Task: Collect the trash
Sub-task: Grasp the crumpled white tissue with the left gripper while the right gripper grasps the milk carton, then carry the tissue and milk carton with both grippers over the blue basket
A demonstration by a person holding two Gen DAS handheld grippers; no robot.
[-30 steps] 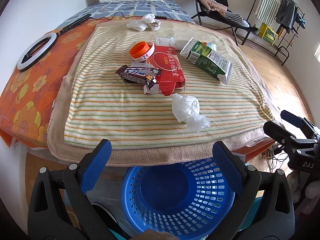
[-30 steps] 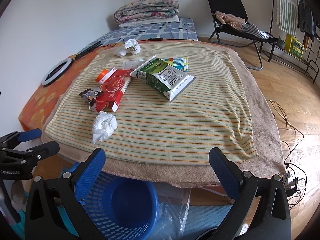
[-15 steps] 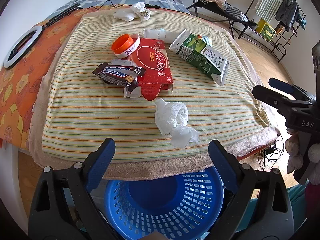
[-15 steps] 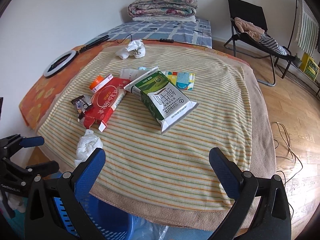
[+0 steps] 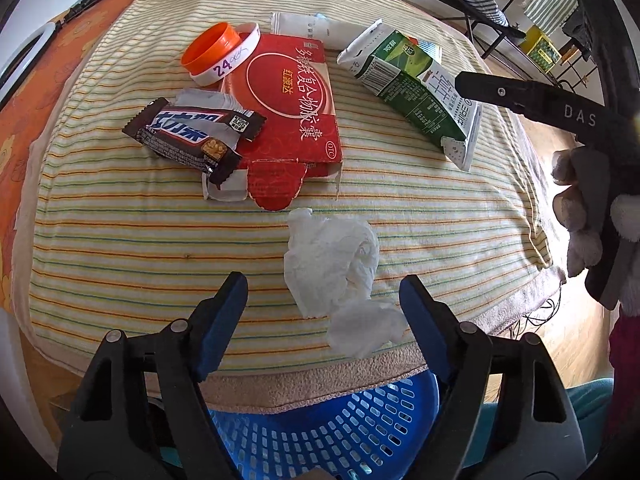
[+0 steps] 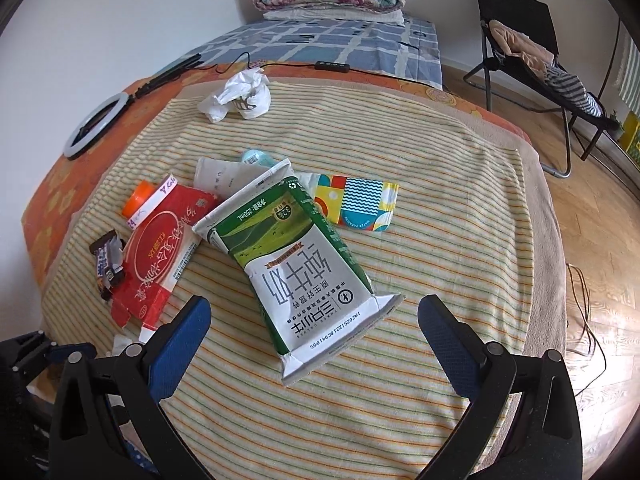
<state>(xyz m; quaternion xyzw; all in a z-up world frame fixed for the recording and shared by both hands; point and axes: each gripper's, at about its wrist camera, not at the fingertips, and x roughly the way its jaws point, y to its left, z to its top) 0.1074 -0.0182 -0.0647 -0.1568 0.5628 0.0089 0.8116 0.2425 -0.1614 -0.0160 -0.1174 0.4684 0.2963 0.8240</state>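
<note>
Left gripper [image 5: 320,292] hung over the crumpled white tissue [image 5: 332,264], its blue jaws closing but not yet pressing it. Right gripper [image 6: 314,328] was wide apart above the flattened green and white milk carton [image 6: 304,264], holding nothing. All the trash lay on the striped cloth [image 5: 120,240]: a brown candy wrapper [image 5: 192,136], a torn red cardboard box [image 5: 296,108], an orange lid [image 5: 208,48]. As far as I could see, the blue plastic basket [image 5: 320,420] below looked empty, so nearly everything was left.

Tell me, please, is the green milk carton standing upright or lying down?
Lying down: the green milk carton rests flat on its side on the striped cloth, printed face up.
</note>
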